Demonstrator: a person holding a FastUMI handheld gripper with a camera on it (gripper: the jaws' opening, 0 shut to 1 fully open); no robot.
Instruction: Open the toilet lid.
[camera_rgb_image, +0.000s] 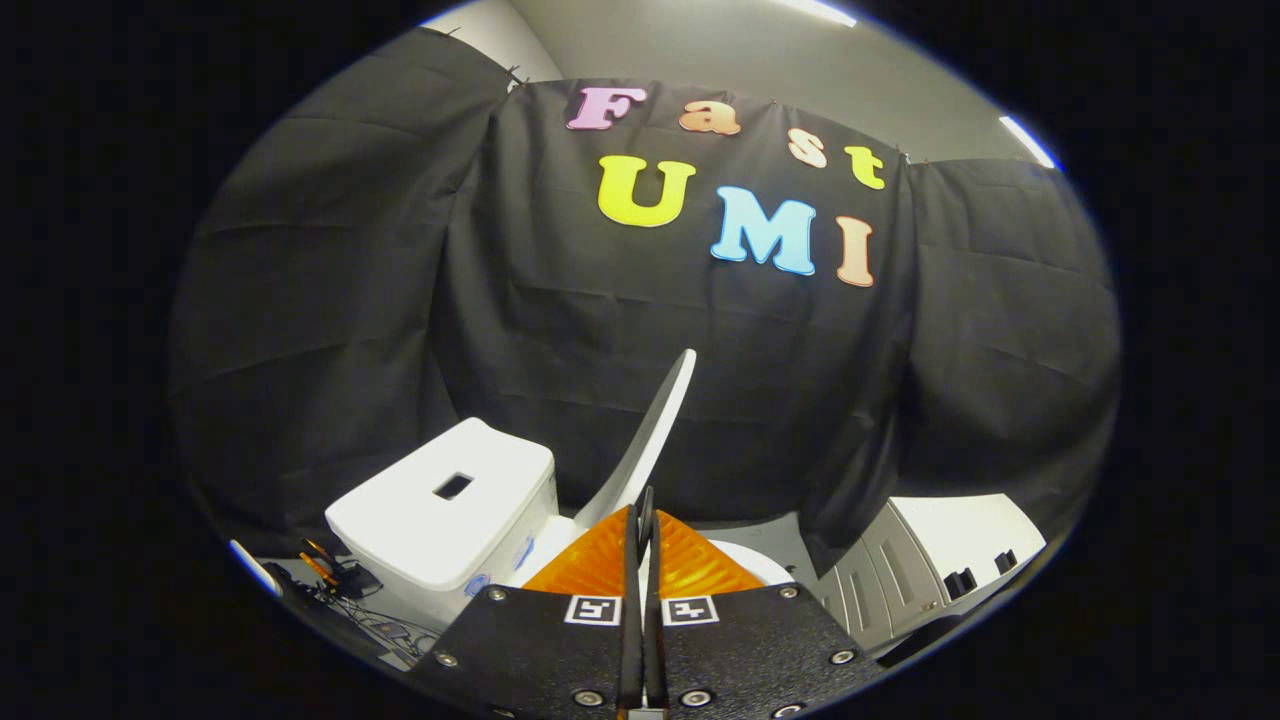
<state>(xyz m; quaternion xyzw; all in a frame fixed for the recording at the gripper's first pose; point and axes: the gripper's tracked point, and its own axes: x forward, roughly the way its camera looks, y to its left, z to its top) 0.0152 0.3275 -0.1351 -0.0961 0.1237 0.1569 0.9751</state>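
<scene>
The white toilet lid (650, 430) stands raised and tilted, seen edge-on, rising from just beyond my fingertips toward the black cloth wall. My gripper (641, 500) is shut, its fingers pressed together with nothing visibly between them; the lid's lower end sits right at and to the left of the tips. The white toilet tank (445, 505), with a dark rectangular hole in its top, is to the left of the fingers. A slice of the white seat rim (755, 562) shows to the right behind the fingers.
A white cabinet (940, 560) with dark handles stands to the right of the toilet. Cables and small tools (340, 585) lie on the floor left of the tank. Black cloth wall (560, 330) hangs close behind.
</scene>
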